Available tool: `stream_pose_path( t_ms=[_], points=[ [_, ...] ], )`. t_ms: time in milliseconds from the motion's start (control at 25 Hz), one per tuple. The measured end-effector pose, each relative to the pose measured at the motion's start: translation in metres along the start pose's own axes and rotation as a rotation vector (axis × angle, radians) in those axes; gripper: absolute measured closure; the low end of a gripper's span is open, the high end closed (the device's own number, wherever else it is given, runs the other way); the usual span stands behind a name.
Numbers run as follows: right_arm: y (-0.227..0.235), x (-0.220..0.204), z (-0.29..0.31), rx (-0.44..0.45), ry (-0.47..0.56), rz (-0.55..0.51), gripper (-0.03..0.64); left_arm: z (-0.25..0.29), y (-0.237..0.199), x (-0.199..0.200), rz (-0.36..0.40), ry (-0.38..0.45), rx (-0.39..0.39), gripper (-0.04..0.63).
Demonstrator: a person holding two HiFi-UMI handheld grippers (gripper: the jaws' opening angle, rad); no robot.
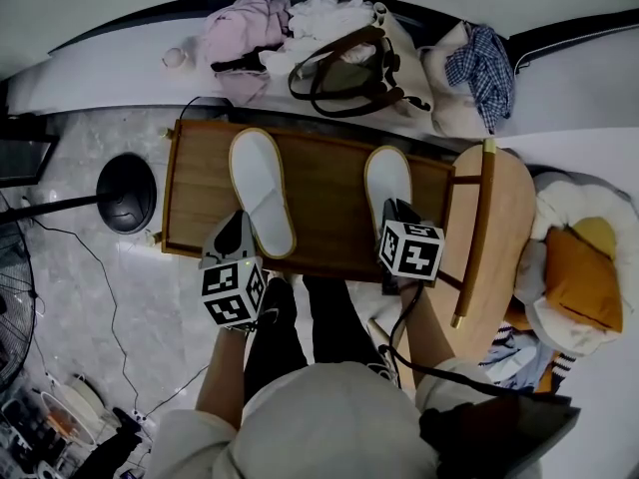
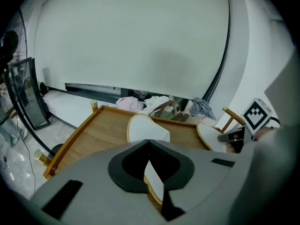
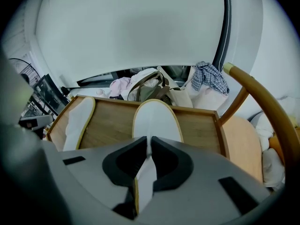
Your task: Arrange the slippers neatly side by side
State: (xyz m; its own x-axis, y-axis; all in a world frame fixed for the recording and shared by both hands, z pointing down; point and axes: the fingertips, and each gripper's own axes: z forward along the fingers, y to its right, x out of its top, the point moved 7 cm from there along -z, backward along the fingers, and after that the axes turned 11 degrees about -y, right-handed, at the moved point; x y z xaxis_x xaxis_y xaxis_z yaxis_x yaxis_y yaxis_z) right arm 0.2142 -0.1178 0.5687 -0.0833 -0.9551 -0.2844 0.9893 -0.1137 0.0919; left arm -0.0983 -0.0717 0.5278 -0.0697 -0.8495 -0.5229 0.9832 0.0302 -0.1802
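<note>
Tray (image 1: 329, 183) is holding both slippers, toes pointing away, well apart. Left gripper (image 2: 149, 143) is clamping left slipper (image 1: 262, 193) at the heel edge; right gripper (image 3: 149, 142) is clamping right slipper (image 1: 387, 180) at the heel

A rimmed wooden table (image 1: 329, 188) bears the left slipper (image 1: 262, 193) and right slipper (image 1: 388, 186), well apart.

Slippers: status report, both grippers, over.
Left gripper shut on left slipper, heel end; right gripper shut on right slipper, heel end. Slippers apart on wooden table, not yet side by side. Only bare wood between them.
</note>
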Motion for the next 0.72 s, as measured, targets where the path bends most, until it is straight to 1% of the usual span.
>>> stream_pose_path(
  t_ms=[320, 720],
  points=[
    [0.001, 0.001, -0.01, -0.006, 0.012, 0.028, 0.566, -0.004, 0.0, 0.008, 0.018, 0.014, -0.007, 0.578],
    [-0.004, 0.004, -0.032, -0.015, 0.06, 0.079, 0.569, -0.014, -0.002, 0.015, 0.043, 0.039, -0.03, 0.578]
  ],
)
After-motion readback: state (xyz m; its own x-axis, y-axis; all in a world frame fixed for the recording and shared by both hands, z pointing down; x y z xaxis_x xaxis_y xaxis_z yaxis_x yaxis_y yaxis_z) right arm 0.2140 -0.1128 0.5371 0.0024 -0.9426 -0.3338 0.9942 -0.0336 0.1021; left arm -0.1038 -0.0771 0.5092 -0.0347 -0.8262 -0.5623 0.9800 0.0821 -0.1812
